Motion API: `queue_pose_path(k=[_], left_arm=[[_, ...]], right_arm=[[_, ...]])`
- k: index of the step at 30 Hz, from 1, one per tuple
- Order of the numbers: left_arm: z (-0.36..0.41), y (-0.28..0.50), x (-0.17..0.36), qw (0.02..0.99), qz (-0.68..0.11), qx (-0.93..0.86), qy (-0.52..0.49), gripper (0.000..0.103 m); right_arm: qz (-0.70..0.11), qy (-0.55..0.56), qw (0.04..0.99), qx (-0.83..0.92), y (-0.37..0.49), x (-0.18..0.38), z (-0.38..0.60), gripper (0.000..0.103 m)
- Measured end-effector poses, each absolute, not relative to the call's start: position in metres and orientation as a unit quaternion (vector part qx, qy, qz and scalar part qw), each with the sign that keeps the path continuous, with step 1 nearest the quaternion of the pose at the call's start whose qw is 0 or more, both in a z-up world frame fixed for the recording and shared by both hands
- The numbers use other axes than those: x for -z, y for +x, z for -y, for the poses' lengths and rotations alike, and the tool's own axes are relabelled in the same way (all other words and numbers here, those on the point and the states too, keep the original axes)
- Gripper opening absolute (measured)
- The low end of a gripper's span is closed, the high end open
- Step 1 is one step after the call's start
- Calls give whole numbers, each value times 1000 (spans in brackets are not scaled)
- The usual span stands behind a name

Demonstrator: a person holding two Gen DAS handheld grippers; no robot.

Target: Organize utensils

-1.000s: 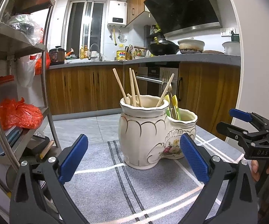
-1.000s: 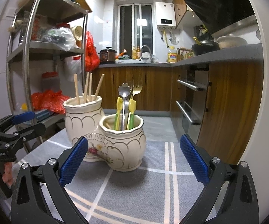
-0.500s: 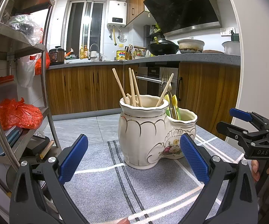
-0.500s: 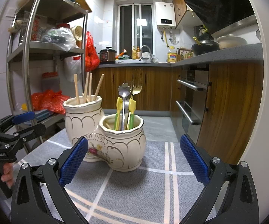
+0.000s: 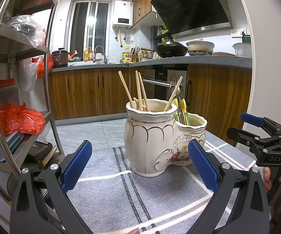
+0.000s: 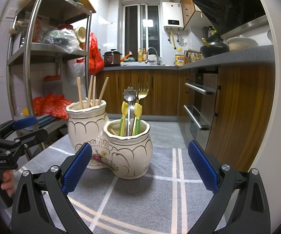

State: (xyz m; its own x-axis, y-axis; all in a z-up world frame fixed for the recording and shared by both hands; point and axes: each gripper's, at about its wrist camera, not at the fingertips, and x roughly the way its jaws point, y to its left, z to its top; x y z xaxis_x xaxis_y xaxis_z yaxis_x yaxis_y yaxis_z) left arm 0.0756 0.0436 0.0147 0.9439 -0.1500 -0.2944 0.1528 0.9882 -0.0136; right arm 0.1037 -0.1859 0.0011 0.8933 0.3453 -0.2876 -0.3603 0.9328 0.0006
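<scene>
Double ceramic holder (image 5: 160, 142) standing on the grey striped cloth (image 5: 109, 191) that covers the bench. Its taller pot (image 6: 85, 124) carries wooden chopsticks (image 5: 139, 92); its lower pot (image 6: 128, 152) carries a fork (image 6: 142, 91), a flower-ended metal piece (image 6: 129, 95) and yellow-and-green handled utensils (image 6: 137, 115). The two pots are joined, with the floral relief between them. Open cloth lies in front of the holder toward both cameras and to its right in the right wrist view; the bench edge falls away behind the holder to the tiled floor (image 5: 85, 130). A steel shelf rack (image 6: 27, 62) stands close on the left side, wooden cabinets (image 6: 243, 107) on the right.

Left tongs (image 5: 138, 167) spread wide, holding nothing, blue pads either side of the holder's base in view but short of it. Right tongs (image 6: 139, 166) likewise wide and empty, level above the cloth, facing the lower pot. Each tool appears in the other's view at the frame edge, gripped by a hand (image 6: 3, 181)
</scene>
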Motion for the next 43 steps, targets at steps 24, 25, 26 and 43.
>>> queue_pose_path(k=[24,25,26,43], left_arm=[[-44,76,-14,986,-149,76,5,97],[-44,76,-14,986,-149,76,5,97],[-45,76,-14,986,-149,76,5,97],[-45,76,-14,986,-153,64,7,98]], right_arm=[[-143,-26,973,-181,104,-1,186,98],[-143,-26,973,-181,104,-1,186,98],[-143,-26,973,-181,104,-1,186,98],[-144,-26,973,-180,104,-1,186,98]])
